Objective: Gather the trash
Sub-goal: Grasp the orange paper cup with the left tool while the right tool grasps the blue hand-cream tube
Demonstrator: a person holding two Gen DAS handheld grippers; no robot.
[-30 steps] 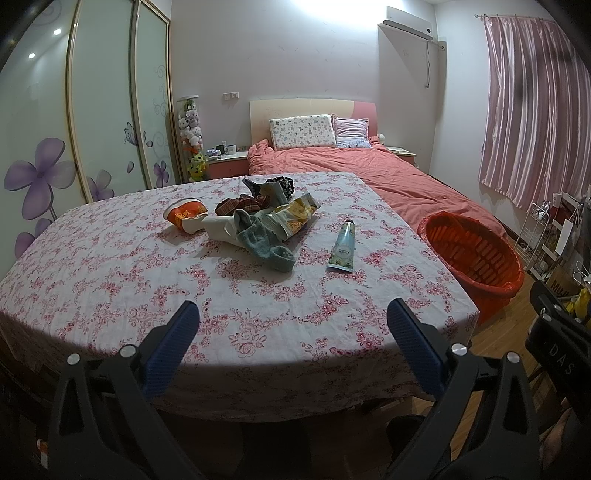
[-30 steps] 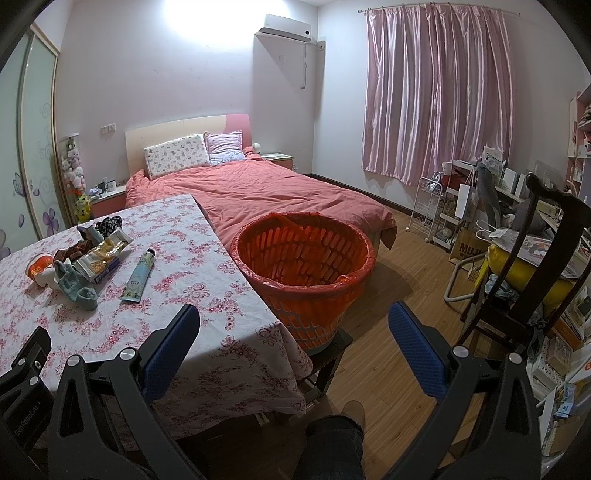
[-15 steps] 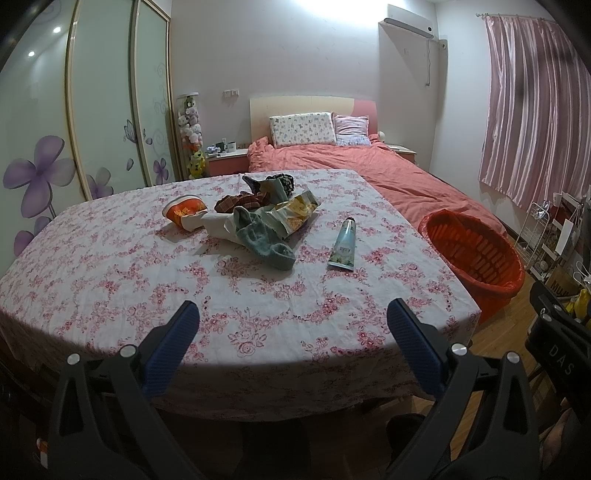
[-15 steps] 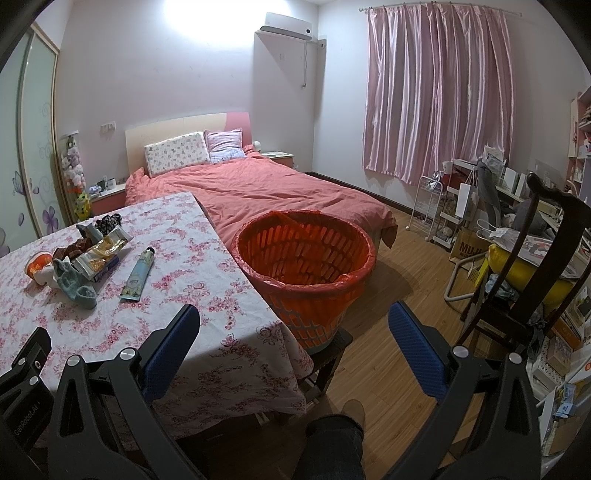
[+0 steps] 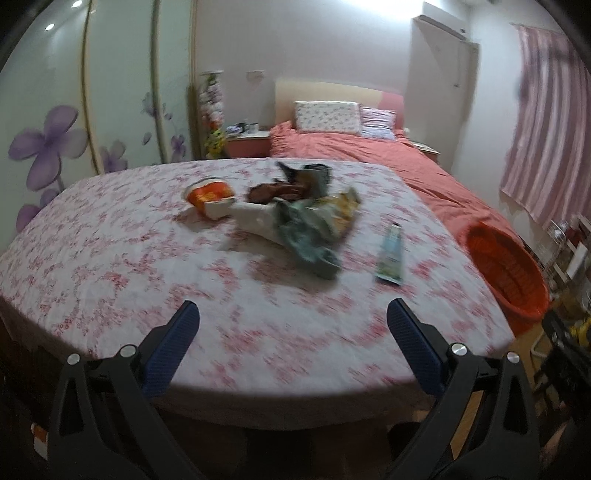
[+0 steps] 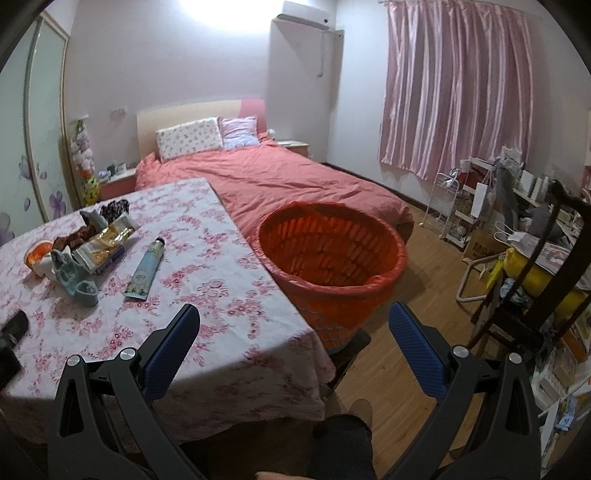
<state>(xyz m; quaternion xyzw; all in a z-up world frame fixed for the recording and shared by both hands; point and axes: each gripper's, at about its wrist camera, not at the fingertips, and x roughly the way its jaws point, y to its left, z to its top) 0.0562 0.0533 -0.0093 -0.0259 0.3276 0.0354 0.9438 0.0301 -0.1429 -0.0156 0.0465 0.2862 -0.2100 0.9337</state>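
Left hand-held gripper [image 5: 288,317] spread, nearer trash pile [image 5: 295,218]; right hand-held gripper [image 6: 293,319] spread, unmoved.

This is a bedroom in a home. A bed with a coral-red duvet [image 6: 280,181] stands against the far wall, with a floral pillow [image 6: 188,138] and a smaller striped pillow [image 6: 238,132] at its cream headboard [image 6: 184,112]. A pink satin curtain [image 6: 458,85] covers the window, and a white air conditioner [image 6: 303,16] is mounted high on the wall. A sliding wardrobe with purple flower decals [image 5: 48,147] lines the left side. Nearer, a surface under a pink floral cloth [image 6: 207,280] stands beside an orange plastic basket [image 6: 332,258] on the wooden plank floor [image 6: 424,295].
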